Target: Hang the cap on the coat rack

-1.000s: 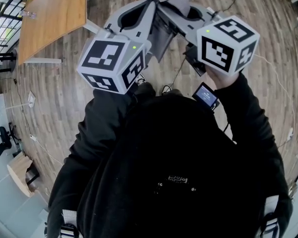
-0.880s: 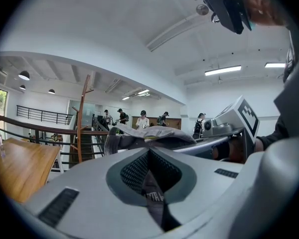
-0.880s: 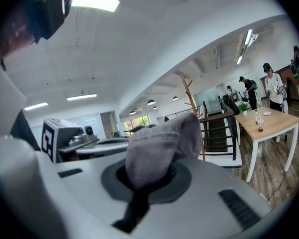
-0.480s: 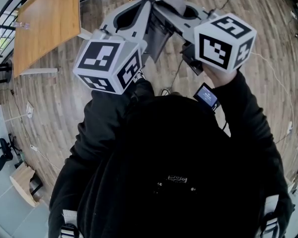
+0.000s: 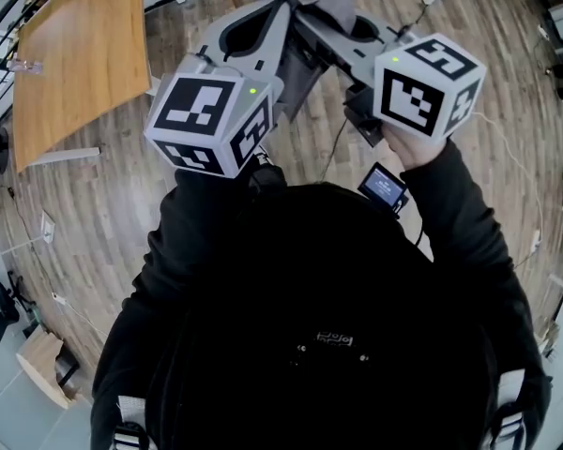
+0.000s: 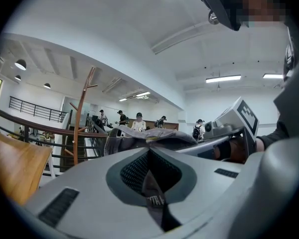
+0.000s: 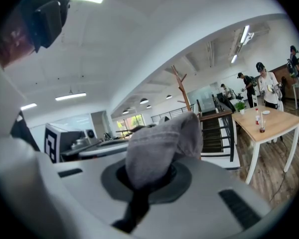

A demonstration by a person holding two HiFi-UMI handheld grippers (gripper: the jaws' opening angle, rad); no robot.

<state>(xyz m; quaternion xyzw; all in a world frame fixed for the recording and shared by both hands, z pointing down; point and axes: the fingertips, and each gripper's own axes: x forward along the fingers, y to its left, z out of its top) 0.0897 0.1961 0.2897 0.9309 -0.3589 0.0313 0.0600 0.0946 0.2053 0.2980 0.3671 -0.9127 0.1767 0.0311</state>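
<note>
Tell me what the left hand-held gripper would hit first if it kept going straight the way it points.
Only the cap clamped in the left hand-held gripper. Beyond it the line looks free; the coat rack stands off to the left, though depth is unclear.

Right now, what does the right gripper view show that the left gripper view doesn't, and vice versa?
Only the right gripper view: bottles standing on a light wooden table with white legs. Only the left gripper view: the right claw, seen side-on with its marker cube. Both: the grey fabric cap gripped up close, and the tall brown wooden coat rack beyond it.
</note>
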